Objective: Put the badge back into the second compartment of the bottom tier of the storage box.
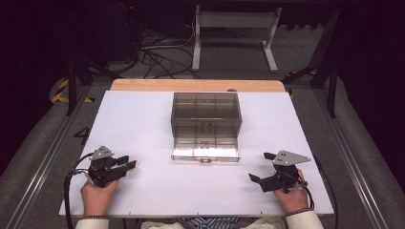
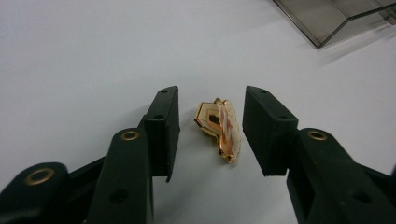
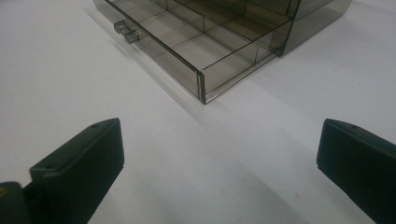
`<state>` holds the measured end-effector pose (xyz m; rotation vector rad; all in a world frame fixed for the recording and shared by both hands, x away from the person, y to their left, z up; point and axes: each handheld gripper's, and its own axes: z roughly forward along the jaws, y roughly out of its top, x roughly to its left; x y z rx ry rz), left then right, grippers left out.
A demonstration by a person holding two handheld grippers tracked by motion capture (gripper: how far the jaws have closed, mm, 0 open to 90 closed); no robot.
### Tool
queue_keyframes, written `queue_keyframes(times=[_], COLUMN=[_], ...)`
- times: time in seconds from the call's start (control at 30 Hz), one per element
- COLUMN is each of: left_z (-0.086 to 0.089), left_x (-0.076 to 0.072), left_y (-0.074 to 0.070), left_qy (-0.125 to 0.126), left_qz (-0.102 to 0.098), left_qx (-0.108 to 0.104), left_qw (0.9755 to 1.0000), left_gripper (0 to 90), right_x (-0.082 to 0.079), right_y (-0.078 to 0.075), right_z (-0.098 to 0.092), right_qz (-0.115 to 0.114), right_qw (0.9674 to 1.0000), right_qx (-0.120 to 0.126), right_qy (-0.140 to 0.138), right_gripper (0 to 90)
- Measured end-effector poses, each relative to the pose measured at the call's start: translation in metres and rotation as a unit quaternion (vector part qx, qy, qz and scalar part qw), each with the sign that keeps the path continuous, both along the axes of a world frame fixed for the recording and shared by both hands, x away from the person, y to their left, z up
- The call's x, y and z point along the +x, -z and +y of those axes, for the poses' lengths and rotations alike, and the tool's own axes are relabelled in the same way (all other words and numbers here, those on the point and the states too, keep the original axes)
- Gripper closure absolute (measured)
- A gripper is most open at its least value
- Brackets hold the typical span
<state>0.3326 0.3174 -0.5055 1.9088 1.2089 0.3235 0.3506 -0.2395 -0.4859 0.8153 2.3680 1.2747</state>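
A small gold-coloured metal piece [image 2: 219, 126], shaped like a clasp or badge, lies on the white table sheet [image 1: 143, 124]. My left gripper [image 2: 211, 105] has a black jaw on either side of it, with a narrow gap between each pad and the piece. In the high view the left gripper [image 1: 129, 164] rests at the front left, with the gold piece [image 1: 137, 164] at its tips. My right gripper [image 1: 260, 167] sits at the front right, jaws wide apart with nothing between them. In the right gripper view my right gripper [image 3: 222, 140] points toward the open drawer [image 3: 196, 42].
A smoky see-through drawer box [image 1: 206, 107] stands mid-table, its divided drawer [image 1: 205, 145] pulled out toward me; a corner of the box [image 2: 327, 18] shows in the left gripper view. A wooden strip [image 1: 198, 85] runs along the far edge, with floor cables [image 1: 157, 52] beyond.
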Motion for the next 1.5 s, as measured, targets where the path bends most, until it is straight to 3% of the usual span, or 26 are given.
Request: queue_keyframes(times=[0.2,0.47,0.6,0.7,1.07,1.2,1.37,1.5], left_z=[-0.005,-0.003,-0.001,-0.005,-0.005,-0.005,-0.013,-0.018], left_x=[0.001,-0.002,-0.006,-0.009,-0.012,-0.013,-0.014,-0.013], left_y=[0.001,-0.001,-0.003,-0.004,-0.006,-0.008,-0.012,-0.017], left_qy=[0.012,0.015,0.034,0.048,0.048,0.047,0.053,0.058], left_qz=[0.003,-0.010,-0.022,-0.029,-0.040,-0.042,-0.050,-0.056], left_qx=[0.020,0.012,-0.007,-0.003,0.006,-0.007,0.001,-0.005], left_qw=[0.9997,0.9998,0.9992,0.9984,0.9980,0.9980,0.9973,0.9967], left_gripper=[67.6,75.7,81.4,87.2,88.4,88.4,88.4,88.4], right_x=[0.000,0.000,0.000,0.000,0.000,0.000,0.001,0.001], right_y=[0.000,0.000,0.000,0.001,0.001,0.001,0.001,0.001], right_z=[0.000,0.000,0.001,0.002,0.002,0.002,0.002,0.002], right_qz=[0.000,0.002,0.002,0.003,0.004,0.005,0.005,0.005], right_qw=[1.0000,1.0000,1.0000,1.0000,0.9999,1.0000,1.0000,1.0000], right_qx=[-0.001,-0.002,-0.006,-0.009,-0.009,-0.008,-0.008,-0.009], right_qy=[0.000,-0.001,-0.001,-0.002,-0.002,-0.002,-0.001,-0.001], right_gripper=[1.5,1.6,1.8,1.8,1.8,1.8,1.8,1.8])
